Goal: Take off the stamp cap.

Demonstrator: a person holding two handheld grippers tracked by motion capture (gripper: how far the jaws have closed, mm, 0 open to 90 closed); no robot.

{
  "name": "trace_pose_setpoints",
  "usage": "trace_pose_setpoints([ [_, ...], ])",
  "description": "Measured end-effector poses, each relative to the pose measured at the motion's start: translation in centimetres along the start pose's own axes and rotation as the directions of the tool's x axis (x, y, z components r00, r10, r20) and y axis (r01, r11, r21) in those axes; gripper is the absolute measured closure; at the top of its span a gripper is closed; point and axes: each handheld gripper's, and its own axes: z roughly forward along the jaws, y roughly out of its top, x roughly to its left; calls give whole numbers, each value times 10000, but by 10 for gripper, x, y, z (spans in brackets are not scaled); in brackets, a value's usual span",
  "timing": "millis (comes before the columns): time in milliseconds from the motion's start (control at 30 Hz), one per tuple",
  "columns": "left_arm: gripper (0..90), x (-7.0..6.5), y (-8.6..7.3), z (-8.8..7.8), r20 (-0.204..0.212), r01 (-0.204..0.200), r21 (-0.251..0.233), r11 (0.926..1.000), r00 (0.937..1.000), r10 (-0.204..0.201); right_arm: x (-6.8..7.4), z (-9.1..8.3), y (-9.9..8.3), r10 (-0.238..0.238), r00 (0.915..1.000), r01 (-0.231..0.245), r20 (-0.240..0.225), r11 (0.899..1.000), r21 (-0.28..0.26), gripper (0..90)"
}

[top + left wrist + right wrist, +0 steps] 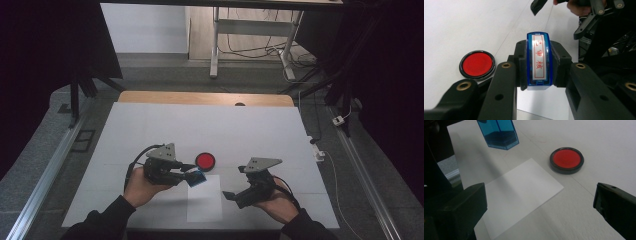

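My left gripper [194, 175] is shut on a blue transparent stamp [198, 177], its jaws pressing on both sides. In the left gripper view the stamp [539, 60] shows a white label with red characters. It hangs a little above the far left corner of a white paper sheet [205, 200], as the right gripper view shows with the stamp [499, 133] over the sheet [519, 192]. A round red ink pad [205, 160] in a black rim lies just beyond the paper. My right gripper [234, 182] stands open to the right of the sheet, with nothing between its fingers [616, 205].
A white mat [150, 130] covers the table, with a wooden edge [205, 98] at the far side. Metal rails [45, 175] run along both sides. A desk frame and cables [250, 45] stand on the floor beyond.
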Motion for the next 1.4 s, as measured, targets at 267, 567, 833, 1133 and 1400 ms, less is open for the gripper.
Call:
trace_pose_setpoints([
  [267,704,-1,1,-1,104,-255,-95,9996,9996,256,3,15,10,-567,9975,563,-432,9984,-106,0],
  [567,704,-3,1,0,251,-557,-201,9982,9981,562,5,36,19,-904,9850,891,-1467,9959,-155,67],
  [833,705,-4,2,1,399,-871,-270,9958,9953,881,4,50,22,-1103,9684,1128,-2238,9936,-13,208],
  [1133,705,-5,3,2,639,-1113,-452,9928,9914,1140,3,59,27,-1235,9312,1279,-3429,9917,-101,431],
  [1400,705,-7,3,1,882,-1405,-748,9873,9852,1469,5,61,29,-1600,9083,1576,-3866,9868,-382,534],
])
